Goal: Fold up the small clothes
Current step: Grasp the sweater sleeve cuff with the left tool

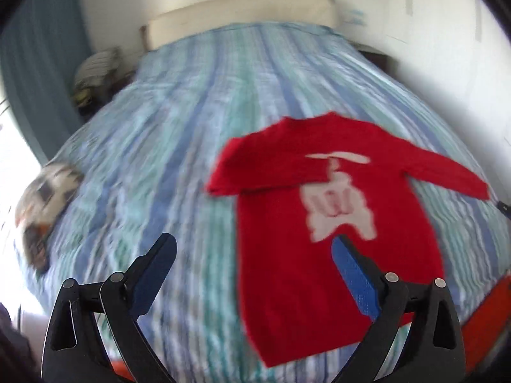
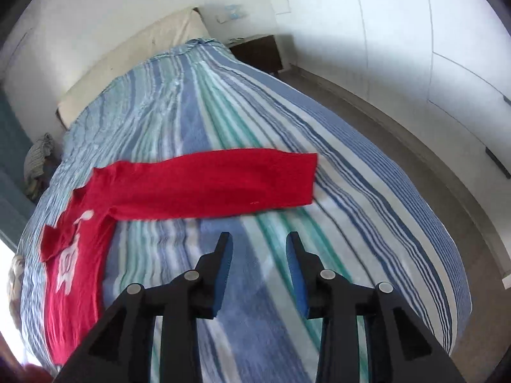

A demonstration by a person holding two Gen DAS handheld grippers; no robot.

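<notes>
A small red long-sleeved sweater (image 1: 319, 217) with a white print lies flat on the striped bed cover (image 1: 179, 127). Its left sleeve is folded across the chest; its right sleeve stretches out to the side (image 2: 223, 182). My left gripper (image 1: 252, 245) is open and empty, above the bed at the sweater's lower left side. My right gripper (image 2: 258, 242) is open and empty, above the bed (image 2: 351, 166) just short of the outstretched sleeve. The sweater's body shows at the left of the right wrist view (image 2: 73, 271).
A folded patterned garment (image 1: 44, 204) lies at the bed's left edge. A cream headboard (image 1: 242, 12) stands at the far end. A dark nightstand (image 2: 258, 51) and the floor (image 2: 415, 146) lie to the bed's right. Clothes are piled (image 1: 95, 70) at the far left.
</notes>
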